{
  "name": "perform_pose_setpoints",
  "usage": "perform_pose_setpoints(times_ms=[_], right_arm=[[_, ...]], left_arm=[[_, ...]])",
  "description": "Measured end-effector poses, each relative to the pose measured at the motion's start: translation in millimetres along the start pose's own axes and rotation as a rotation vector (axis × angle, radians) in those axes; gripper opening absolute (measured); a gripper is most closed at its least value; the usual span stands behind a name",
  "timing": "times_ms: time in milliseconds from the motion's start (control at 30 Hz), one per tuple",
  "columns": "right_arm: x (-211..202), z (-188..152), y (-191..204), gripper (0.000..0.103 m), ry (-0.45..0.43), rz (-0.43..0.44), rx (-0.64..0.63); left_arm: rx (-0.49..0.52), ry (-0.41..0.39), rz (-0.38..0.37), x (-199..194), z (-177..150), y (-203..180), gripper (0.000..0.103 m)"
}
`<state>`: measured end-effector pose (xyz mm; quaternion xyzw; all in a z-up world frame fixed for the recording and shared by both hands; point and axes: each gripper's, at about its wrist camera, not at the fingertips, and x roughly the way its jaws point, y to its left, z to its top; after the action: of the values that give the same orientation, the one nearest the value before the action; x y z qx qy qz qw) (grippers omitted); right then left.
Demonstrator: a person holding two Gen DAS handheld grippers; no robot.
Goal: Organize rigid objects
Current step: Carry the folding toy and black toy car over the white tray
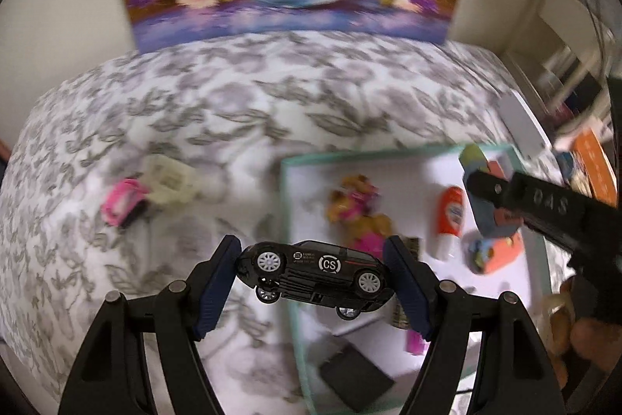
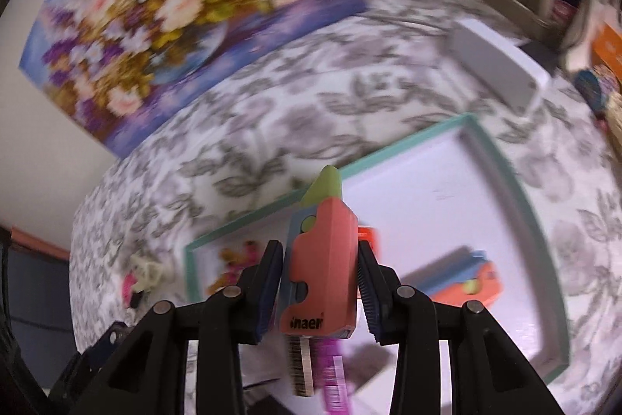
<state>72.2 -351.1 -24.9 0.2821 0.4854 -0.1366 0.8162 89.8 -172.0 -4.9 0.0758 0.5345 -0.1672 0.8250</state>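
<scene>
My left gripper (image 1: pixel 311 261) is shut on a black toy car (image 1: pixel 315 275), its pads pressing the car's nose and tail. The car hangs over the left rim of a white tray with a teal rim (image 1: pixel 369 154). My right gripper (image 2: pixel 320 255) is shut on a salmon, blue and green block toy (image 2: pixel 324 259), held upright over the tray (image 2: pixel 412 145). In the left wrist view, the right gripper (image 1: pixel 480 183) comes in from the right with that block toy (image 1: pixel 472 158). Both views are blurred.
In the tray lie a pink and orange doll (image 1: pixel 357 209), an orange and white tube (image 1: pixel 451 216), a black box (image 1: pixel 353 380) and an orange and blue block (image 2: pixel 466 282). A pink toy (image 1: pixel 122 207) and a cream piece (image 1: pixel 171 179) rest on the leaf-patterned bedspread. A white box (image 2: pixel 501 65) lies beyond the tray.
</scene>
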Motion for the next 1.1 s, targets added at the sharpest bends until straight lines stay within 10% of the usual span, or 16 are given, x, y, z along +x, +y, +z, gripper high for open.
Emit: perform_pose_setpoints(times_ms=[1100], right_arm=[[22,-1,-57,0.041,0.070,-0.106,0.076]], left_arm=[[0.086,0.115,0.024,43,-15,-48,0.077]])
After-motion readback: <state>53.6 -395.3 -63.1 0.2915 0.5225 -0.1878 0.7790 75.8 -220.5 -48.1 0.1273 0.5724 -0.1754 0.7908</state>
